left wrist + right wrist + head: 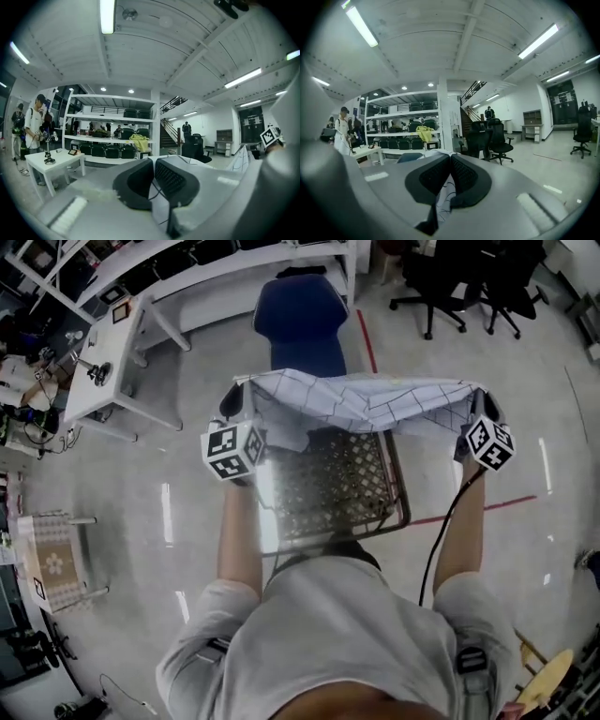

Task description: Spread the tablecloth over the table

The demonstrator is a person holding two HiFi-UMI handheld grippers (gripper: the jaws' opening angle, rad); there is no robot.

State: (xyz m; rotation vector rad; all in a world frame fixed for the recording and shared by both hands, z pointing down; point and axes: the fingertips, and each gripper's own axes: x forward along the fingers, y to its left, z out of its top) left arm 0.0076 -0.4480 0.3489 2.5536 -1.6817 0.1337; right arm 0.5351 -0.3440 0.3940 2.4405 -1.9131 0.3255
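Observation:
The tablecloth (361,401), white with thin dark grid lines, hangs stretched between my two grippers above the far edge of a metal mesh table (328,488). My left gripper (236,401) is shut on the cloth's left corner. My right gripper (482,401) is shut on its right corner. In the left gripper view the black pads (171,180) pinch a fold of the tablecloth (161,208), and the cloth's top edge runs off to the right. In the right gripper view the gripper (449,174) is closed, with the tablecloth (444,202) hanging below the pads.
A blue chair (300,324) stands just beyond the table. A white desk (117,362) is at the far left, black office chairs (469,282) at the far right, and a small patterned stool (52,563) at the near left. A person (35,126) stands by the desk.

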